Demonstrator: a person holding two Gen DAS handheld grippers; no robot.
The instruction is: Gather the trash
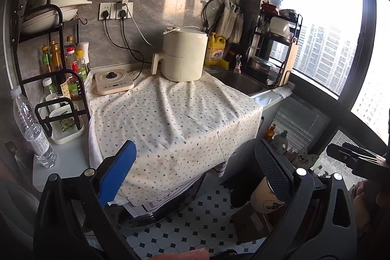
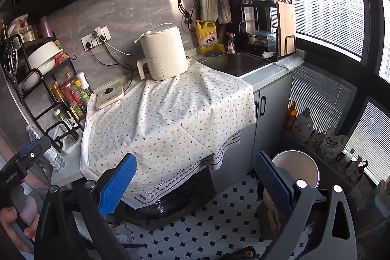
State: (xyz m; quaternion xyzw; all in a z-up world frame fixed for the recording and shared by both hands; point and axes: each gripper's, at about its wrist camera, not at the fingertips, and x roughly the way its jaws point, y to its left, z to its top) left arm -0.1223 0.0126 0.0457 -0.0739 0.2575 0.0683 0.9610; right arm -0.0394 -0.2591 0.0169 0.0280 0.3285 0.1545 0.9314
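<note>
My left gripper (image 1: pixel 195 174) is open and empty, held in front of the counter covered by a spotted cloth (image 1: pixel 170 118). My right gripper (image 2: pixel 195 179) is open and empty too, in front of the same cloth (image 2: pixel 170 121). A paper cup (image 2: pixel 296 168) stands on the floor behind my right fingers; it also shows in the left wrist view (image 1: pixel 264 199). A clear plastic water bottle (image 1: pixel 31 126) stands at the counter's left edge, and it shows in the right wrist view (image 2: pixel 54 157). No loose trash shows on the cloth.
A cream air fryer (image 1: pixel 182 55) and a small induction plate (image 1: pixel 113 84) sit at the back. A condiment rack (image 1: pixel 61 65) stands left, the sink (image 1: pixel 238 82) and dish rack (image 1: pixel 275 45) right. Detergent bottles (image 2: pixel 304 126) line the window wall. A dark round bin (image 2: pixel 170 204) sits under the cloth.
</note>
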